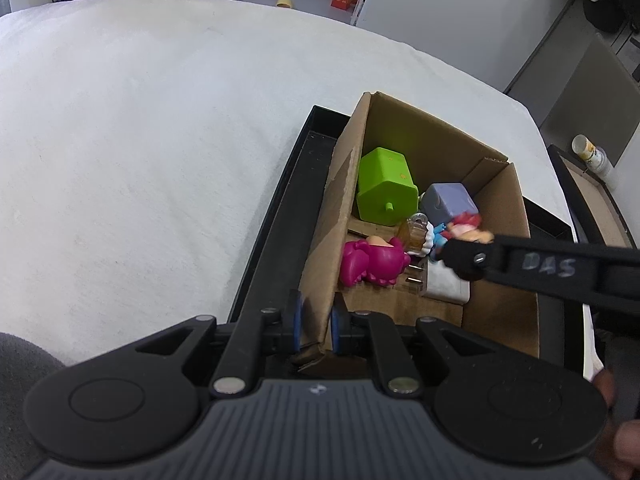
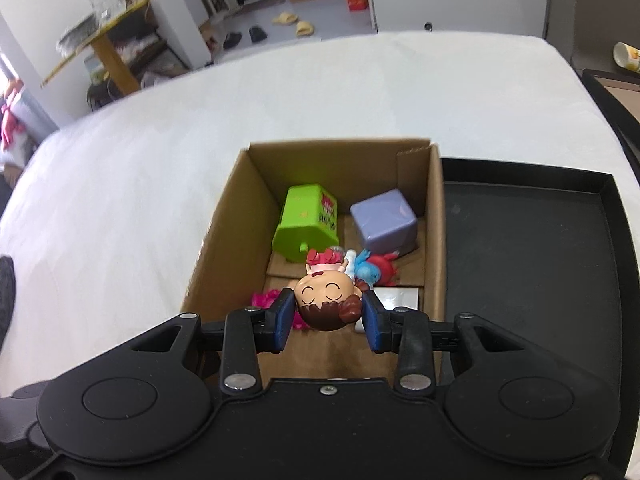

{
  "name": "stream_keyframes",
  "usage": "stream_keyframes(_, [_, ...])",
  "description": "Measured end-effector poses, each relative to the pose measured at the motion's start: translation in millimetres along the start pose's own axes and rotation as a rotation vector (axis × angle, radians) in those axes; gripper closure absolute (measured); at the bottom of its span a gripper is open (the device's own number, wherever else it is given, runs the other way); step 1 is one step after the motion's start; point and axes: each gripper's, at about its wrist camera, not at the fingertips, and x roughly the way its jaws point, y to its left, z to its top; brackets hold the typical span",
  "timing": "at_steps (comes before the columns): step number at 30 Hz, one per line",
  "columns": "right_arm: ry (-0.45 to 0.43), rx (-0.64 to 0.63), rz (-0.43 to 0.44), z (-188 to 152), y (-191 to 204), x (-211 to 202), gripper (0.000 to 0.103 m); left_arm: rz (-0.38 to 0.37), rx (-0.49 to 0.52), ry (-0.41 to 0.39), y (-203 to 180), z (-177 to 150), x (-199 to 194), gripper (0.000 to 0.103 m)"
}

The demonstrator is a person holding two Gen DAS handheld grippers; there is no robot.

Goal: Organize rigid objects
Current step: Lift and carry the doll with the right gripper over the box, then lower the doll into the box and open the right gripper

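**Figurine held over the cardboard box, release pending**

Figurine (image 2: 329,300), a smiling brown-haired doll held upside down, is clamped by its head between the blue pads of the right gripper (image 2: 329,312) above the cardboard box (image 2: 436,240). Judged step: depositing it; next, lower and part the fingers. Left gripper (image 1: 316,326) pinches the box's near wall, steadying it. Only the left view shows the white plug adapter (image 1: 444,284); only the right view shows the black tray (image 2: 528,248) floor.
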Motion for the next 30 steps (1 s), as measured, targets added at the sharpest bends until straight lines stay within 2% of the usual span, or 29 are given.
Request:
stream_keyframes(5, [0.064, -0.049, -0.033, 0, 11, 14, 0.067, -0.018, -0.012, 0.004, 4, 1, 0, 0.090])
stream_keyframes(10, [0.082, -0.101, -0.071, 2, 23, 20, 0.067, -0.025, -0.022, 0.005, 6, 1, 0, 0.090])
stream_keyframes(17, [0.186, -0.109, -0.102, 0, 25, 39, 0.067, -0.041, -0.027, 0.006, 9, 1, 0, 0.089])
stream_keyframes(30, [0.250, -0.088, -0.105, -7, 22, 49, 0.066, -0.045, -0.027, 0.009, 10, 2, 1, 0.089])
